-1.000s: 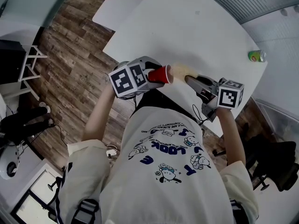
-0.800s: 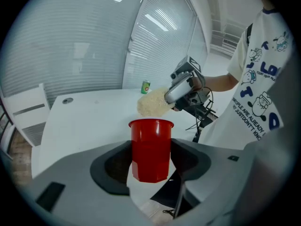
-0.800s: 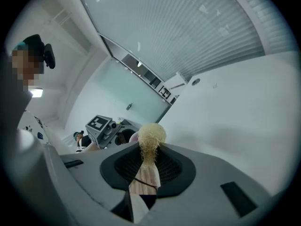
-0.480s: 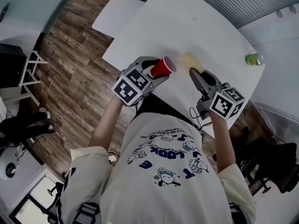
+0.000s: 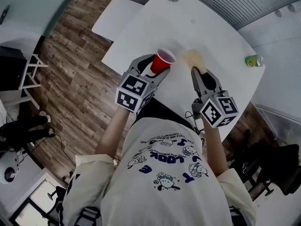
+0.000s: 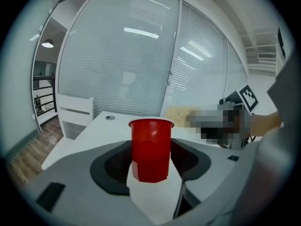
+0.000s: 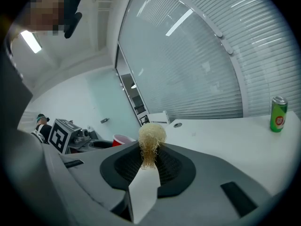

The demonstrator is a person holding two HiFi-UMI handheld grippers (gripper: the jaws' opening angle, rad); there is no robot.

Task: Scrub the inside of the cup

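Now the left gripper (image 5: 154,70) holds the red cup (image 5: 162,60) in its fingers over the desk (image 5: 221,32). At the cup's 3 o'clock, apart from it, the right gripper (image 5: 200,73) pinches a scrubber (image 5: 193,58) in narrow fingers.

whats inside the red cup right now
Nothing shows in the mouth of the red cup; the scrubber is outside it, clamped in the right gripper. Its bottom is hidden by its wall.
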